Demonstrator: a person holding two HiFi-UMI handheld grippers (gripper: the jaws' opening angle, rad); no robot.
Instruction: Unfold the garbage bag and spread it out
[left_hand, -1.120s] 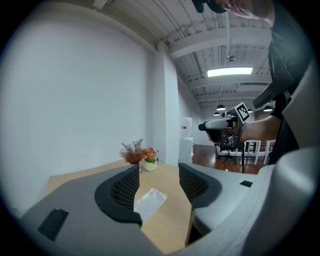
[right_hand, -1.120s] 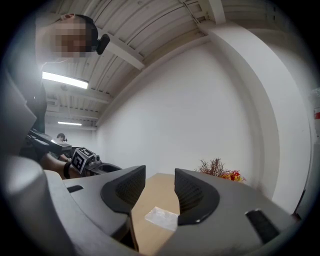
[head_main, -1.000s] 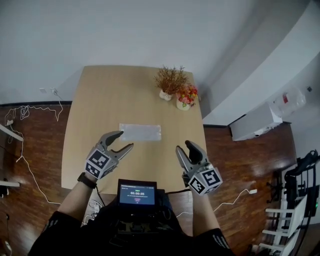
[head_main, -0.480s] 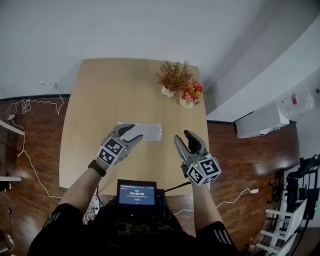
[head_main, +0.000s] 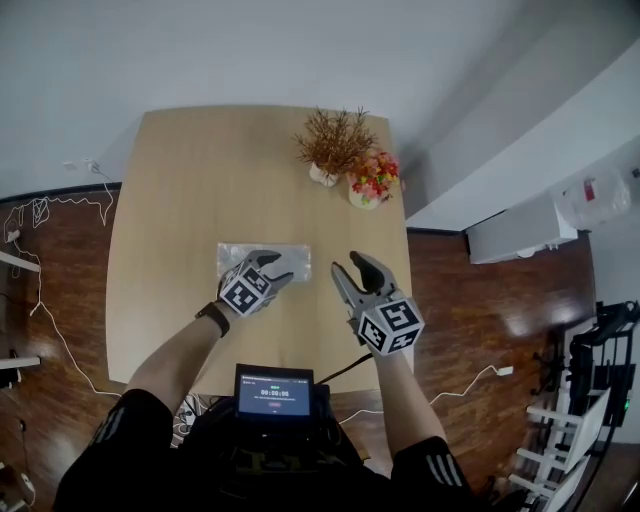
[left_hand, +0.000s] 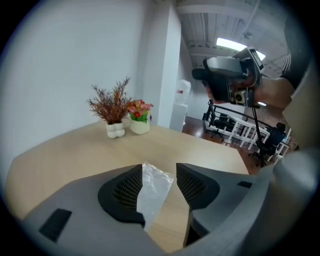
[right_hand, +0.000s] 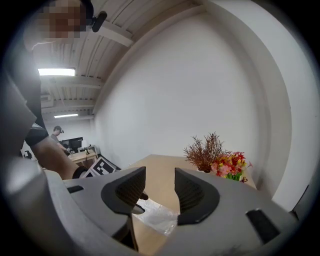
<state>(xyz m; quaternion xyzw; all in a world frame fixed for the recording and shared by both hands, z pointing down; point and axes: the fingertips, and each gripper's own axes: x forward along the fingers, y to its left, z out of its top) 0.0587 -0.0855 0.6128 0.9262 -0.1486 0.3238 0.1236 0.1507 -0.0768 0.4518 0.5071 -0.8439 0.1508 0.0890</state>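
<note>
Clear garbage bag (head_main: 232, 257): one, folded flat, mid-table (head_main: 170, 200).
Left gripper (head_main: 278, 266): tilted down over the bag's right end; jaws apart, just been closing, bag between them, not pinched.
Right gripper (head_main: 352, 272): nearly level, right of the bag; jaws spread, empty.
Flower pots (head_main: 362, 196): two, far-right corner.

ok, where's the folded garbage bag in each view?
Head view: garbage bag mid-table, partly hidden by the left gripper.
Left gripper view: garbage bag low centre, between the open jaws.
Right gripper view: garbage bag bottom centre, beyond the jaws.
Shared landmark: dried plant in white pot.
</note>
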